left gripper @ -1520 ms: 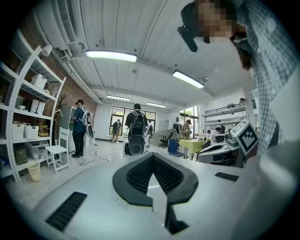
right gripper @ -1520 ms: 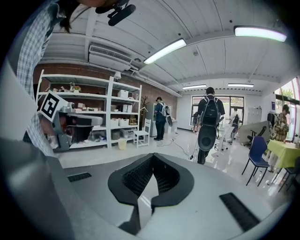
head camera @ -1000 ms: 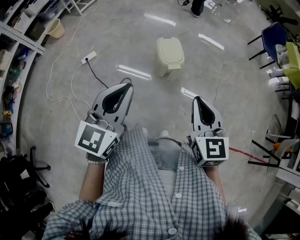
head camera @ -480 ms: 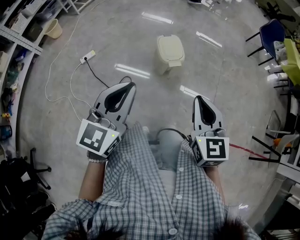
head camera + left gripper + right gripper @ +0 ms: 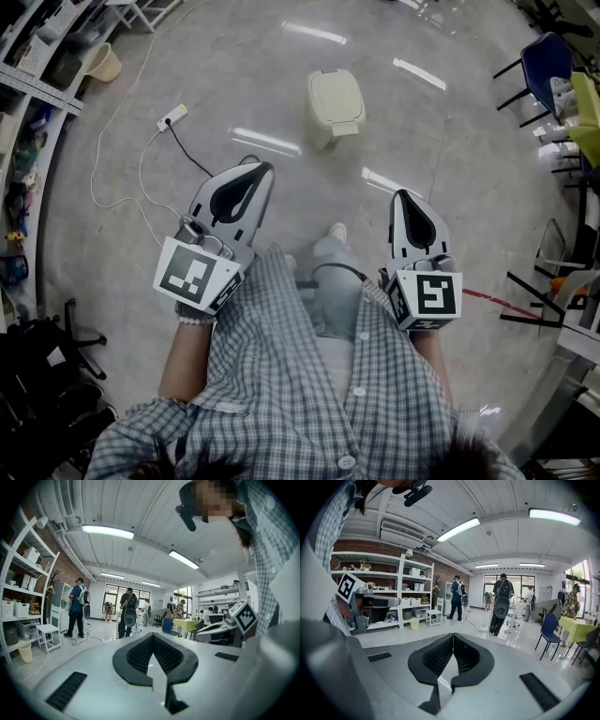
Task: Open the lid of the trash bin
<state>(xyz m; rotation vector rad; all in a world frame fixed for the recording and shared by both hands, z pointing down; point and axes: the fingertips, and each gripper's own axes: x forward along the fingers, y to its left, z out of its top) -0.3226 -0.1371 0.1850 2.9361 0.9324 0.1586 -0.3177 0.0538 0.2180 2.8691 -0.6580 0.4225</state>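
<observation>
Cream trash bin (image 5: 337, 111) stood well ahead of me, its lid (image 5: 335, 92) not yet opened, while my left tongs (image 5: 257, 171) and right tongs (image 5: 401, 197) were clenched on nothing.

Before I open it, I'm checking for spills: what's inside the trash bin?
Its inside cannot be seen: the lid sits closed over the trash bin, covering everything. Only the lid's top and one side wall show.

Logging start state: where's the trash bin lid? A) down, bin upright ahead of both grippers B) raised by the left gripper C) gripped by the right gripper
A: the lid sits down on the upright trash bin, far ahead of the left gripper and right gripper, both with jaws together, empty.
</observation>
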